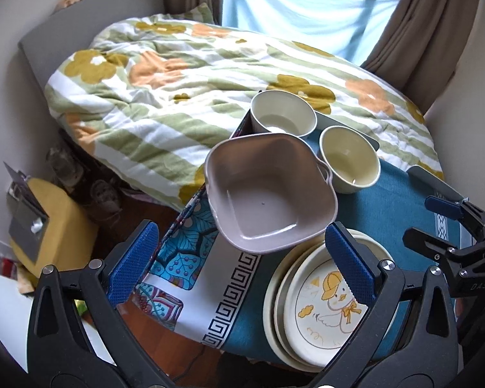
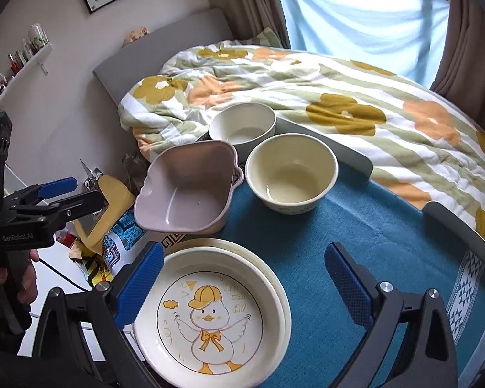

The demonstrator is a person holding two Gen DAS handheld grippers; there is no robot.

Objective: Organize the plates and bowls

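Beside the bed: a small bench [image 2: 355, 226] under a teal cloth carries all the dishes.
Plates: a stack of cream plates [image 2: 216, 317], duck-print one on top, sits at the near edge.
Square bowl: the mauve square bowl [image 1: 268, 194] lies just beyond the plates, toward the bench's left edge, and seems tipped, though the lens may exaggerate that.
Round bowls: the near round bowl [image 2: 291, 171] stands right of the square one; the far round bowl [image 2: 242, 126] stands behind, at the bed side. They are close but not nested.
Left claw: the left claw [image 1: 242, 258] hangs wide and empty, with the square bowl directly ahead between its two blue pads.
Right claw: the right claw [image 2: 245, 278] is also spread wide and holds nothing; the plate stack lies under its left pad.
Key relation: the round bowls lie ahead and slightly right of the right claw, so that hand looks nearer for them, while the left is lined up on the square bowl.
Progress: plates look stacked; I judge the bowls remain to be gathered.
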